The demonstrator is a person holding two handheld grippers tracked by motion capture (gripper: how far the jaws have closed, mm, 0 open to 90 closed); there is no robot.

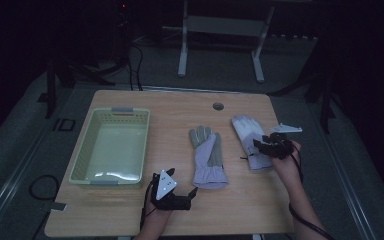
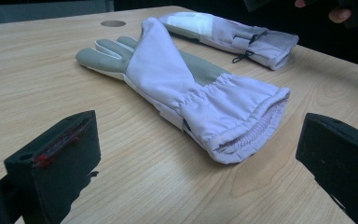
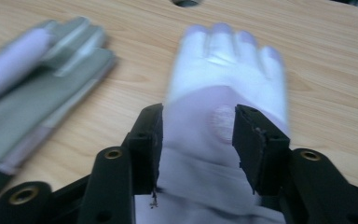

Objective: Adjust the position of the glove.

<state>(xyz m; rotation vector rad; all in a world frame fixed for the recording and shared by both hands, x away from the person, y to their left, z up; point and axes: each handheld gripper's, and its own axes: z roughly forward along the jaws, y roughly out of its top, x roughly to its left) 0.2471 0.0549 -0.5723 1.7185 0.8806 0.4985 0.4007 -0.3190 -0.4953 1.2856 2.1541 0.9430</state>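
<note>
Two pale lilac gloves lie flat on the wooden table. The middle glove has a grey palm and its cuff faces the front edge. My left gripper rests low on the table just left of that cuff, open, with nothing between the jaws. The right glove lies fingers away from me. My right gripper hovers over its wrist part, open, one jaw on each side of the fabric.
A pale green plastic basket stands empty on the table's left half. A round cable hole sits near the far edge. A metal stand is on the floor beyond the table.
</note>
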